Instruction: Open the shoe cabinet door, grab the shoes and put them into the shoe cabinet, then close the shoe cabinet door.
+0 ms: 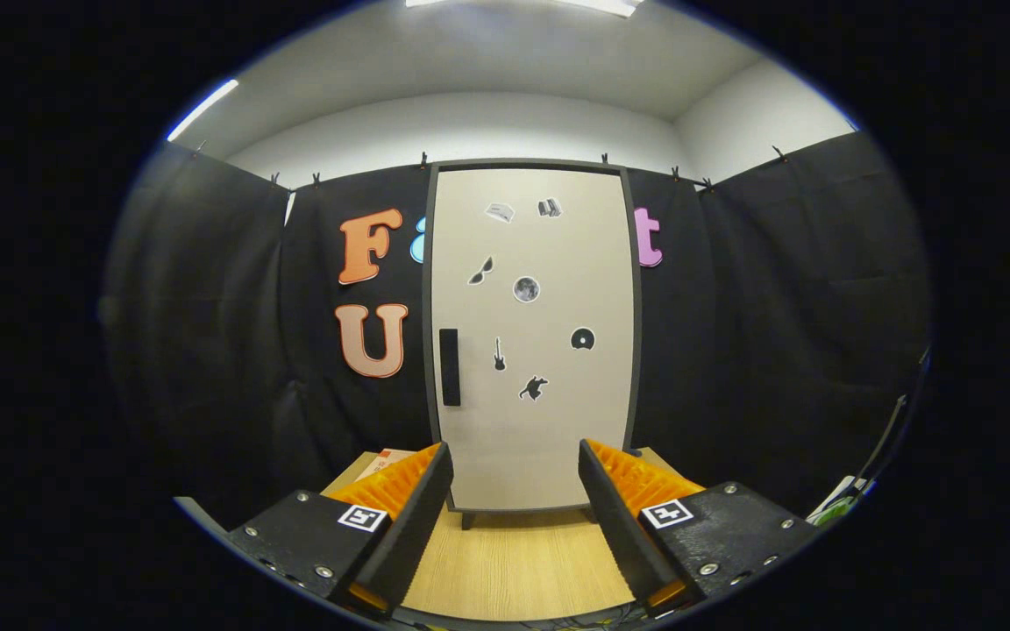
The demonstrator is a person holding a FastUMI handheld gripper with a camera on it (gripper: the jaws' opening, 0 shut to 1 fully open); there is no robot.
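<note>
The shoe cabinet stands upright on a wooden table, straight ahead beyond my fingers. Its pale door is closed inside a dark frame and carries several small black stickers. A dark vertical handle sits on the door's left side, about mid-height. My gripper is open, its fingers spread wide and apart from the cabinet, with nothing between them. The cabinet's base and short feet show between the fingertips.
Black cloth walls close in behind and on both sides of the cabinet. An orange and white flat object lies on the table at the left, partly hidden by the left finger. Bare wood lies between the fingers and the cabinet.
</note>
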